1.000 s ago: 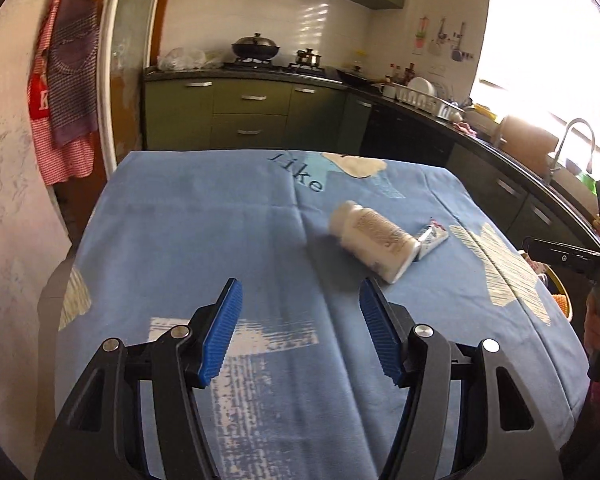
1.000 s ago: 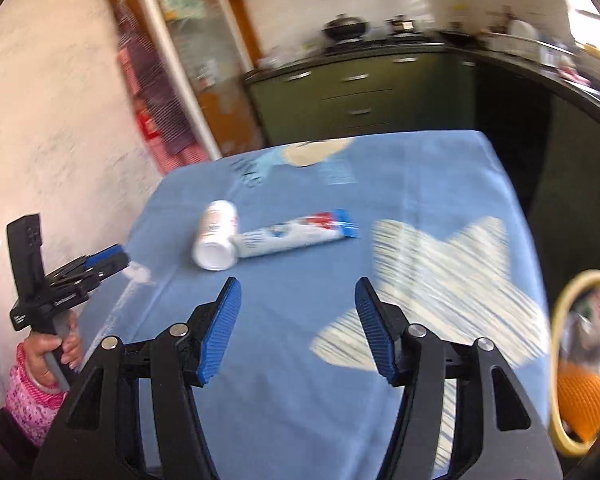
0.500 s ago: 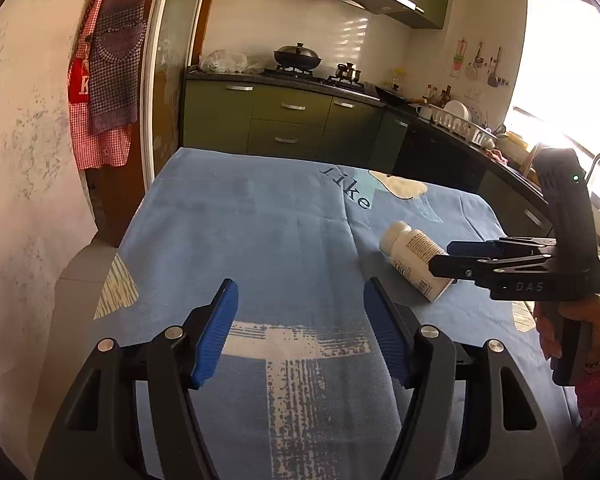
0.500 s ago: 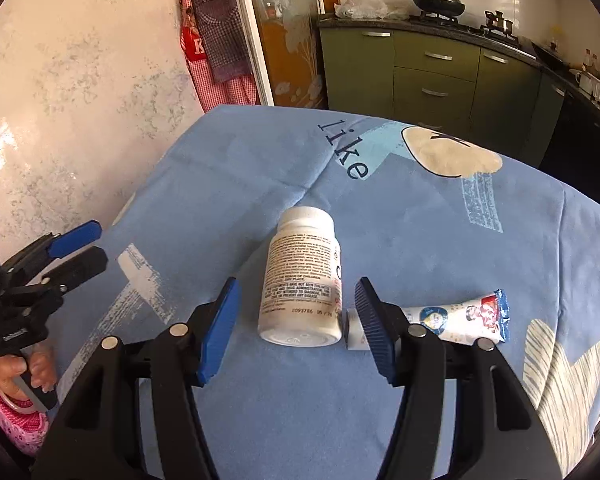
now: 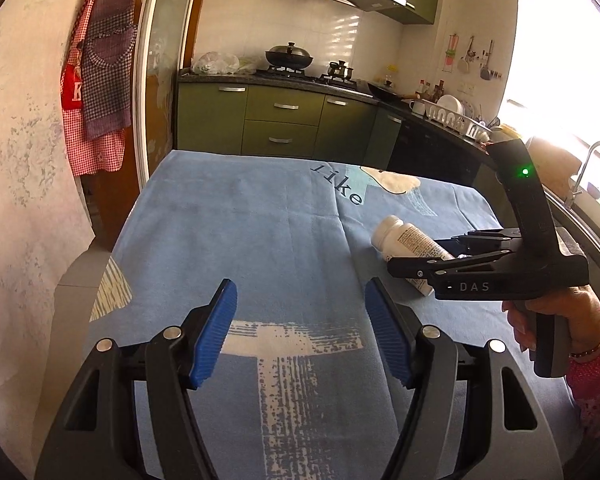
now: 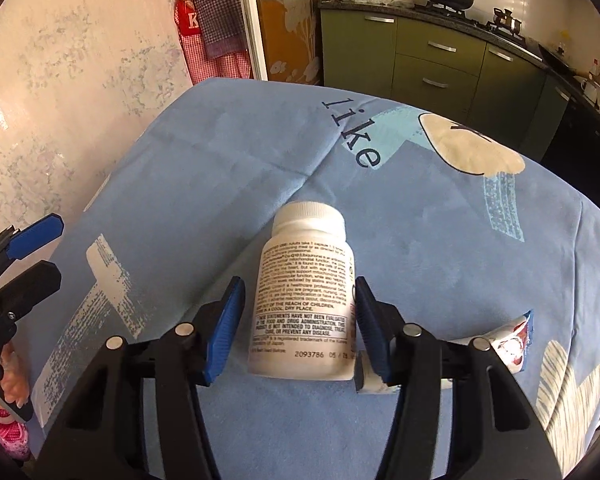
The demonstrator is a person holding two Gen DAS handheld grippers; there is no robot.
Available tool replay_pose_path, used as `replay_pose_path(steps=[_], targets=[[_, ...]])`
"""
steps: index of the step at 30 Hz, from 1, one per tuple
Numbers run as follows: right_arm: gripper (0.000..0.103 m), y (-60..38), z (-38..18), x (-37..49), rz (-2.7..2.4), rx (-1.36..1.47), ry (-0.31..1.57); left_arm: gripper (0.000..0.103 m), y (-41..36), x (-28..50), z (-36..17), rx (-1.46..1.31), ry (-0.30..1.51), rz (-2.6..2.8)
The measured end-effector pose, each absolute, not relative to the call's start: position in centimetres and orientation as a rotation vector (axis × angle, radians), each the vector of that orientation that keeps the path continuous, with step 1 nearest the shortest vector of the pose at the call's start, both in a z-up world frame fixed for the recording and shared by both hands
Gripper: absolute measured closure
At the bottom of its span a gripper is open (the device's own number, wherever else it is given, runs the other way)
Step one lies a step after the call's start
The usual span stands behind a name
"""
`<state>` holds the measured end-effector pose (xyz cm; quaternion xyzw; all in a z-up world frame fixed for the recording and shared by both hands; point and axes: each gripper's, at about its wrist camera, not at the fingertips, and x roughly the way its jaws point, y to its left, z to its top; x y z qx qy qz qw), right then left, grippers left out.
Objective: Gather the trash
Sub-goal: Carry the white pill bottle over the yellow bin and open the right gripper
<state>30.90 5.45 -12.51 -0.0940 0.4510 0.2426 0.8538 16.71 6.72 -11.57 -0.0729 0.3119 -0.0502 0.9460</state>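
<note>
A white pill bottle (image 6: 306,240) lies on its side on the blue tablecloth (image 6: 220,168), cap pointing away from me. My right gripper (image 6: 299,284) straddles its lower half and its jaws are closing. The right pad is at the bottle's side, while a narrow gap shows at the left pad. A toothpaste tube (image 6: 512,340) lies just right of the bottle, partly hidden behind the right finger. In the left wrist view the right gripper (image 5: 420,256) covers the bottle (image 5: 404,236) from the right. My left gripper (image 5: 300,284) hovers open over bare cloth nearer the front, with nothing between its fingers.
A pale wall (image 5: 28,208) runs close along the table's left side. Green kitchen cabinets (image 5: 284,120) stand beyond the far edge, and a dark counter with a dish rack (image 5: 456,124) runs along the right. A person's hand (image 5: 560,312) holds the right gripper's handle.
The right gripper has swung in from the right and come down over the bottle, and its jaws have narrowed around it. The left gripper has hardly moved and stays open.
</note>
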Motion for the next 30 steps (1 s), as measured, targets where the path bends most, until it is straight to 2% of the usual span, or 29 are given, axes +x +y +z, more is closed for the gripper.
replay_pose_path(steps=[1, 7, 20, 30], targets=[[0.058, 5.5, -12.6, 30.9, 0.507, -0.201, 0.948, 0.037, 6.6, 16.7, -11.6, -0.144, 0.634, -0.102], [0.058, 5.2, -11.7, 30.5, 0.506, -0.187, 0.911, 0.036, 6.4, 16.6, -11.7, -0.138, 0.636, -0.109], [0.058, 3.4, -5.7, 24.4, 0.586, -0.122, 0.780, 0.036, 6.3, 16.6, -11.9, -0.129, 0.642, -0.109], [0.058, -8.6, -1.5, 16.1, 0.397, 0.021, 0.657, 0.034, 6.2, 16.5, -11.9, -0.122, 0.640, -0.111]])
